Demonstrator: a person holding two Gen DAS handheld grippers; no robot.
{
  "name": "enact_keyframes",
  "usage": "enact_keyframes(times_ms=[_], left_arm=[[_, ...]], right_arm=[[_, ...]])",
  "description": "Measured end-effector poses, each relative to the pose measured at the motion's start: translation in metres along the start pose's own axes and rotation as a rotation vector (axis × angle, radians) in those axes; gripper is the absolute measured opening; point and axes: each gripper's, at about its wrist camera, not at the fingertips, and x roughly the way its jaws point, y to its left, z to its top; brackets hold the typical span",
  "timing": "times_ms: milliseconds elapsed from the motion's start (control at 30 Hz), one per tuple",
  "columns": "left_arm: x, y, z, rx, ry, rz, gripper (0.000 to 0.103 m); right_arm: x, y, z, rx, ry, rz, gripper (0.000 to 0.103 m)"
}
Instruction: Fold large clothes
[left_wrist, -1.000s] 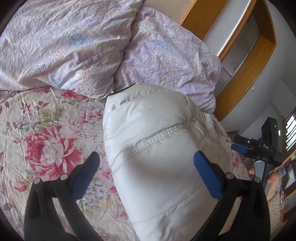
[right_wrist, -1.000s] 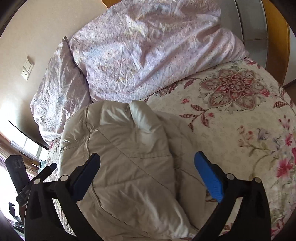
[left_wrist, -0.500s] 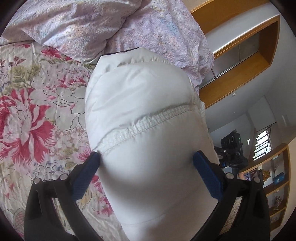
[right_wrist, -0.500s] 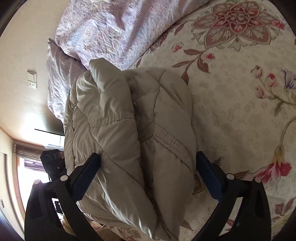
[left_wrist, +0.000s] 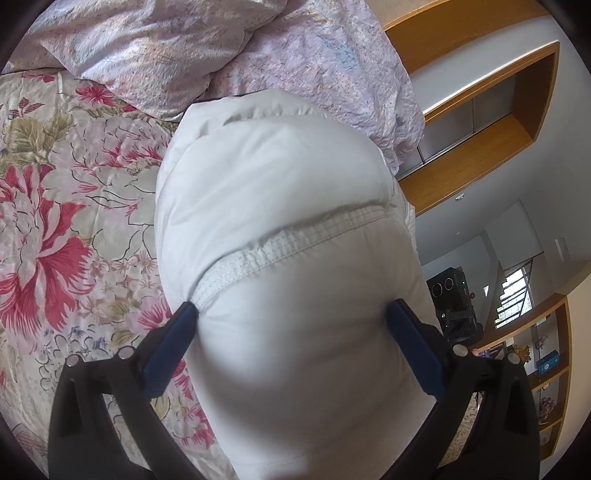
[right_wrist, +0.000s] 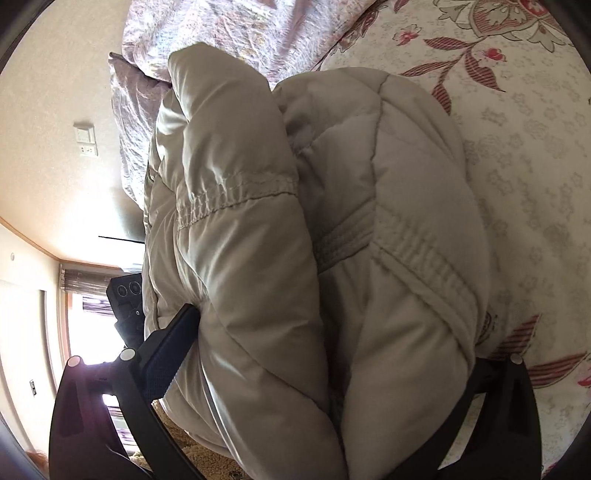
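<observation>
A puffy white down jacket (left_wrist: 273, 206) lies folded into a thick bundle on the floral bedspread (left_wrist: 55, 229). My left gripper (left_wrist: 291, 314) has its blue pads pressed against both sides of the near end of the bundle, with a stitched seam just past them. In the right wrist view the same jacket (right_wrist: 295, 221) fills the frame as two stacked puffy folds. My right gripper (right_wrist: 332, 325) straddles the bundle's other end; its left pad touches the fabric and its right finger is hidden behind it.
Two lilac pillows (left_wrist: 155, 44) lie at the head of the bed, just beyond the jacket. A wooden cabinet (left_wrist: 491, 122) stands past the bed's right side. A black device on a stand (left_wrist: 454, 306) is beside the bed. A wall with a switch (right_wrist: 85, 133) is at left.
Both grippers have moved forward onto the jacket bundle from opposite ends and tilted, and their jaws have drawn in against it. The jacket now fills both views.
</observation>
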Motion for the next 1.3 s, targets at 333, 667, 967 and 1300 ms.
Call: enact_keyframes(times_ms=[333, 667, 967, 1300], left_arm=[[0.011, 0.032, 0.001, -0.132, 0.111, -0.119, 0.101], [0.015, 0.008, 0.01, -0.109, 0.047, -0.103, 0.089], [-0.019, 0.005, 0.011, -0.036, -0.024, -0.102, 0.081], [-0.08, 0.04, 0.027, -0.044, -0.134, -0.023, 0.081]], right_arm=[[0.002, -0.001, -0.005, -0.005, 0.04, 0.016, 0.102], [0.008, 0.005, -0.02, -0.015, -0.013, 0.065, 0.102], [0.015, 0.02, -0.035, -0.049, -0.056, 0.171, 0.085], [0.061, 0.065, -0.006, -0.113, 0.002, 0.18, 0.085]])
